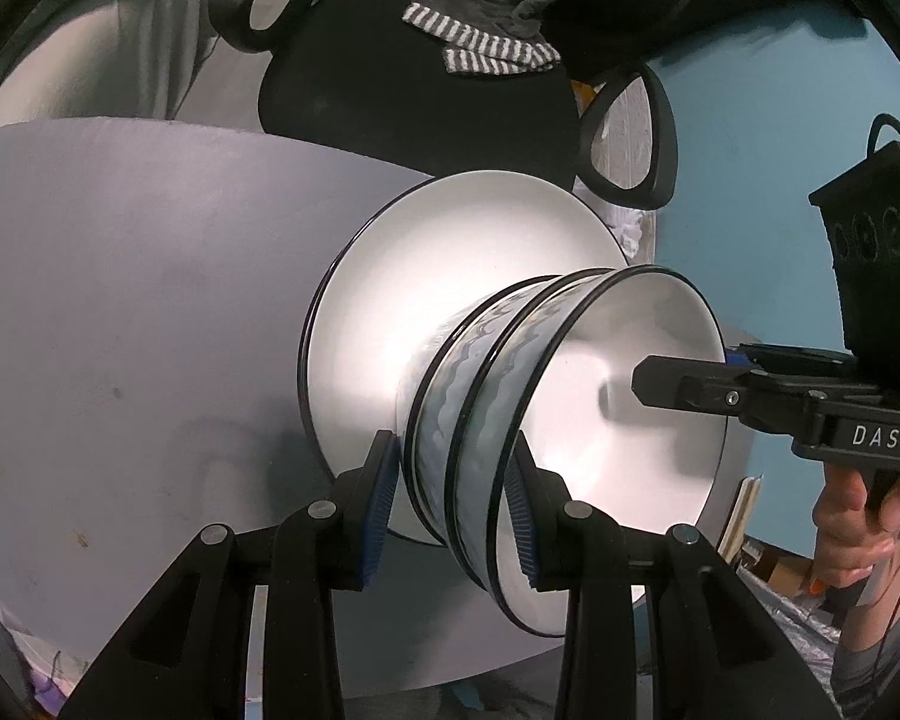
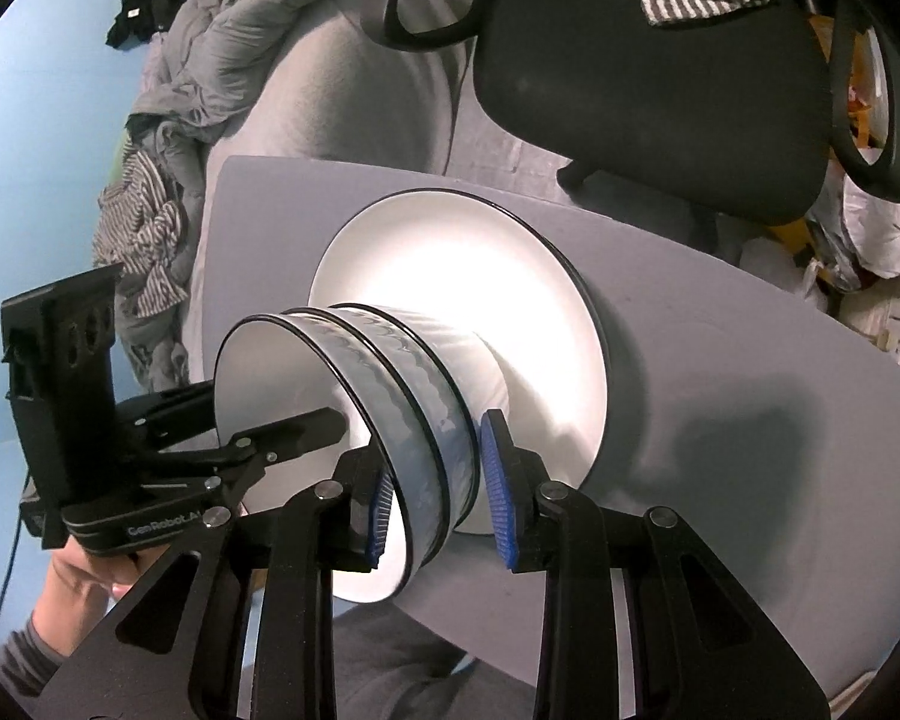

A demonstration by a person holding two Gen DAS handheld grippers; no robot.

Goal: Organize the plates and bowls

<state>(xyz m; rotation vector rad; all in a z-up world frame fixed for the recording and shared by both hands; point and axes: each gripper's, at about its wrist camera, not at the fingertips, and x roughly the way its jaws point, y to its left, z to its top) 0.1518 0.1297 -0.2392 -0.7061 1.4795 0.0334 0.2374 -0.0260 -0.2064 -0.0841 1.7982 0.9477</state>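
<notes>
left gripper fingers straddle the stacked bowls, gap showing, unclenched | right gripper likewise astride the rim, loose | bowls rest on plate, frame centre, on desk | best to close evenly, lift level.

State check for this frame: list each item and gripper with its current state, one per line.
bowls: two nested, standing on the plate.
plate: flat on the table.
left gripper: fingers astride both bowl walls, grip unclear.
right gripper: likewise astride the opposite walls.
office chair: striped cloth on the seat.
</notes>
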